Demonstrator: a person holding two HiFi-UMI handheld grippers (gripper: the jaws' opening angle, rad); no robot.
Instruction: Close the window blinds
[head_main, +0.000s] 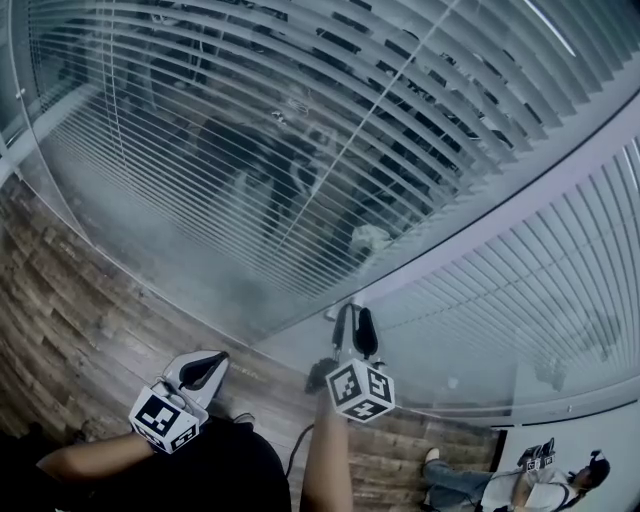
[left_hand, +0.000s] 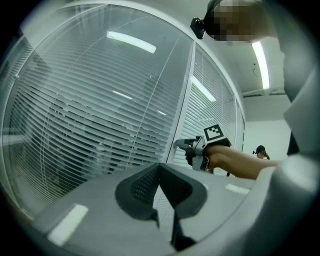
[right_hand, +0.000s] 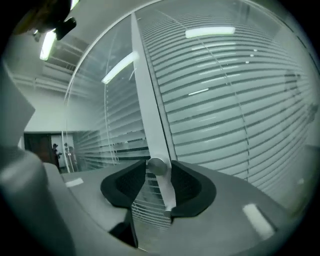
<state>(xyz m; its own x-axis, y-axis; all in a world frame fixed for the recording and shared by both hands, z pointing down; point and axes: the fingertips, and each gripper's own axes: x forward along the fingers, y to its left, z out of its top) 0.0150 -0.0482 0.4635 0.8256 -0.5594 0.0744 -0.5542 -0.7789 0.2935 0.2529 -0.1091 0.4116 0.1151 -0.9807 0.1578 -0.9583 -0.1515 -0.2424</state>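
Horizontally run the blind slats (head_main: 300, 120), the knob (right_hand: 157, 165) jutting straight outward.

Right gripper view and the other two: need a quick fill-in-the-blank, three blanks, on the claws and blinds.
1. The right claw, jaws apart, straddles a round ___ on the frame post.
2. The left claw is ___, with nothing in it.
3. The slats of the blinds run ___.
Missing words: knob; shut; horizontally.
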